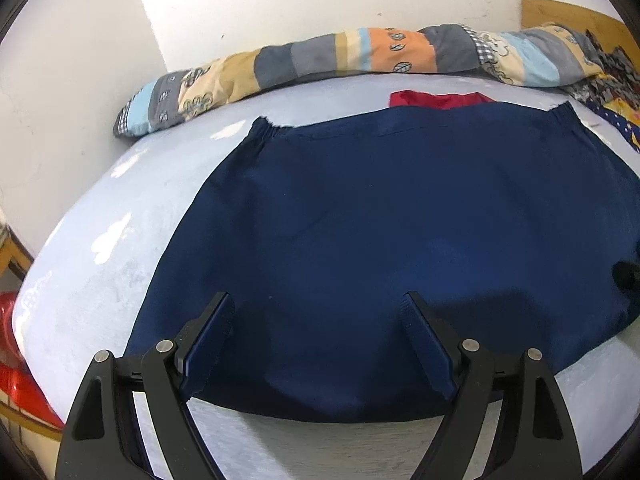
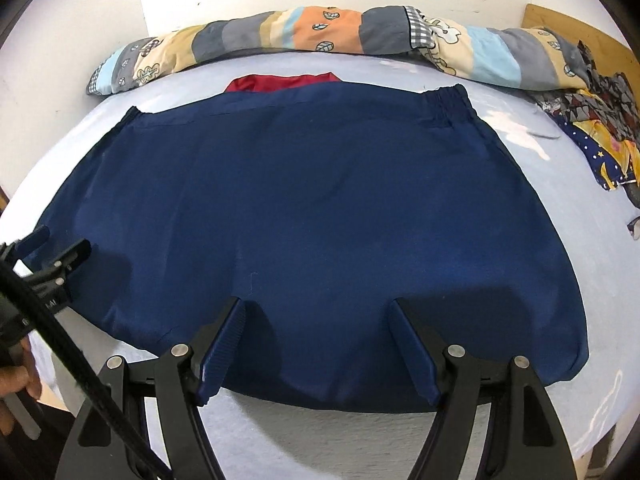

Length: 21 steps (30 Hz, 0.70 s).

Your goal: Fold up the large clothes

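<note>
- At the near edge of the bed, the left hand-held gripper (image 1: 318,308) hangs over the hem of the navy garment (image 1: 400,240) with its jaws spread wide and nothing between them; the right hand-held gripper (image 2: 318,312) does the same further along that hem, equally released.
- In the right wrist view the left tool shows at the far left, its tips over the garment's near-left corner, so the two stand side by side along one edge, probably to take the hem at two places at once.
- Whether the blue pads (image 1: 424,344) touch the cloth or only hover just above it, I cannot tell; no fabric is pinched.
- The navy garment lies spread flat on the pale blue bed sheet (image 1: 120,220), near hem toward the tools, elastic waistband (image 2: 444,104) at the far edge. Spread this smooth, it looks ready for a first fold, judged as not yet begun.
- A likely next move is to close on the near hem and carry it toward the waistband; the thin, slippery-looking cloth may slide or bunch if gripped unevenly.
- A red cloth (image 2: 280,82) peeks out from behind the waistband, partly covered by the garment.
- Beyond it a rolled patchwork quilt (image 1: 340,56) lies along the wall, out of the way, and crumpled patterned fabric (image 2: 600,128) sits at the far right of the bed.
</note>
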Each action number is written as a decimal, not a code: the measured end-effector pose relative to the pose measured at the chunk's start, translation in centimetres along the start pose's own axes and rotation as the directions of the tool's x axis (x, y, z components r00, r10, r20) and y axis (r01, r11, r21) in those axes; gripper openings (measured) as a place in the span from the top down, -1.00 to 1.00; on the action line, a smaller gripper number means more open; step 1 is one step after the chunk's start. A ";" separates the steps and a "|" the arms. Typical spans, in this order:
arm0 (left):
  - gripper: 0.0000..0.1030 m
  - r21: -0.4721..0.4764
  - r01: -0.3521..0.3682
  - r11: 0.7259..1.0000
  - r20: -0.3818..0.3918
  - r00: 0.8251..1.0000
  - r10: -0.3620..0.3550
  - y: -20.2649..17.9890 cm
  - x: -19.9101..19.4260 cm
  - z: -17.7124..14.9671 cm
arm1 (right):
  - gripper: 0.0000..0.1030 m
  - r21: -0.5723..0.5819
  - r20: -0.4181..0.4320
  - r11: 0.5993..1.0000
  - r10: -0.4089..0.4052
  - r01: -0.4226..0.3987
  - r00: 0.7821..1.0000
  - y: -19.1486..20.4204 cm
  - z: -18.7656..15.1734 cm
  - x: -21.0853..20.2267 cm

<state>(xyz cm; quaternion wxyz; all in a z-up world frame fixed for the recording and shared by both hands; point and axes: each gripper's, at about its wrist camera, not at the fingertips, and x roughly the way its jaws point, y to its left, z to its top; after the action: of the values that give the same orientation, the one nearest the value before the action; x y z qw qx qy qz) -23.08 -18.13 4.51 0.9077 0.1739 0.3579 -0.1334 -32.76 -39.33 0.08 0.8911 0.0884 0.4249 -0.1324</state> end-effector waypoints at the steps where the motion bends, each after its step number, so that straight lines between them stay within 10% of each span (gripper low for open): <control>1: -0.63 0.008 0.003 1.000 0.006 1.000 -0.003 -0.3 -0.2 0.0 | -0.54 0.004 0.006 1.000 0.001 -0.001 1.000 0.0 0.0 -0.2; 21: -0.63 0.075 0.048 0.996 0.036 0.998 -0.051 -3.2 -1.0 -0.1 | -0.54 0.015 -0.005 0.999 0.034 -0.034 0.999 0.2 0.3 -0.4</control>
<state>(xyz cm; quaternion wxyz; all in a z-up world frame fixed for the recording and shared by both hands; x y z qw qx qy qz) -25.05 -20.84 4.45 0.9037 0.1962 0.3395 -0.1722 -32.74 -39.17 0.54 0.8914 0.1026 0.4248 -0.1200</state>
